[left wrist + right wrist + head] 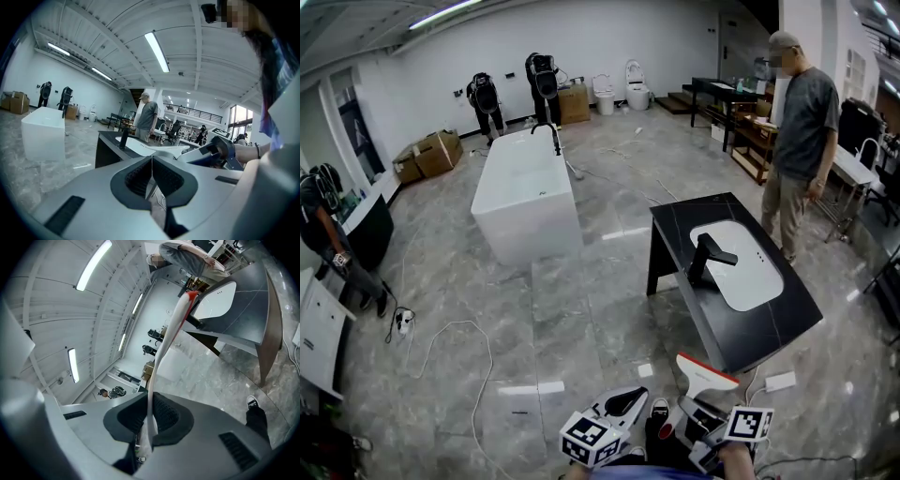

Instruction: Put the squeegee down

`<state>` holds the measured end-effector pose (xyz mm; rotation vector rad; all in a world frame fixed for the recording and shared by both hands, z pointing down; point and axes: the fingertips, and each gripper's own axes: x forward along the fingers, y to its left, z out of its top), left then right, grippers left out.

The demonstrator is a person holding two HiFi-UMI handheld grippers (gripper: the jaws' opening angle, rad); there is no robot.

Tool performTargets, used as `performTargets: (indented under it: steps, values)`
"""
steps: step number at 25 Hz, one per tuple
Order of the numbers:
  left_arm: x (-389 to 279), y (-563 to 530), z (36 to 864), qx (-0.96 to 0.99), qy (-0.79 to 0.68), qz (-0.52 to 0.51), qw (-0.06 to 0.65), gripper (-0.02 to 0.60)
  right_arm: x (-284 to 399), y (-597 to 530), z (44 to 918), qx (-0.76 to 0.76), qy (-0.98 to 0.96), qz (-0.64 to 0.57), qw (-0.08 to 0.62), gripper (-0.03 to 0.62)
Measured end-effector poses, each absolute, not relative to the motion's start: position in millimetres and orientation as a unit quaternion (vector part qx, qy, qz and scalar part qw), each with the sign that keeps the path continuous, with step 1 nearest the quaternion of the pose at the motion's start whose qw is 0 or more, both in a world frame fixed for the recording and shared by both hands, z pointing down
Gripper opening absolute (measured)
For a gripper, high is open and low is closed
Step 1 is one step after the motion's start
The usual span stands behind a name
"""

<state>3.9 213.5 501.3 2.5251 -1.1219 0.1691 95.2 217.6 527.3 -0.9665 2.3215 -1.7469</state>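
The squeegee [705,375] is a flat white blade with a red-orange edge. My right gripper [701,405] is shut on its handle and holds it just off the near corner of the black vanity table [787,314]. From the right gripper [151,420] the squeegee [166,343] runs up and away to its red tip. My left gripper [628,401] is beside the right one, low in the head view. In its own view the left gripper [151,161] is shut with nothing between the pads. The squeegee [171,150] shows beyond it.
The table holds a white sink [741,262] and a black faucet [705,258]. A person [802,131] stands behind it. A white bathtub [525,192] stands mid-floor. Cables and a power strip [403,323] lie on the grey tile floor, and another person [328,234] is at the left.
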Motion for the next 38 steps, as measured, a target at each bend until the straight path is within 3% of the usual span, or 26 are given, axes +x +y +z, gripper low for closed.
performTargets:
  steps: [15,30,38]
  values:
    - [-20,99,506,0.88,-0.434,0.071,0.179,0.017,76,84,537,-0.281,0.773,-0.567,0.037,0.037]
    - [-4,-62,498,0.891,-0.414,0.09,0.162,0.017,73,-70,531,-0.263,0.773,-0.573,0.07,0.037]
    - [0,-92,499,0.894,-0.406,0.098,0.163,0.017,74,-107,534,-0.274,0.77,-0.573,0.063,0.037]
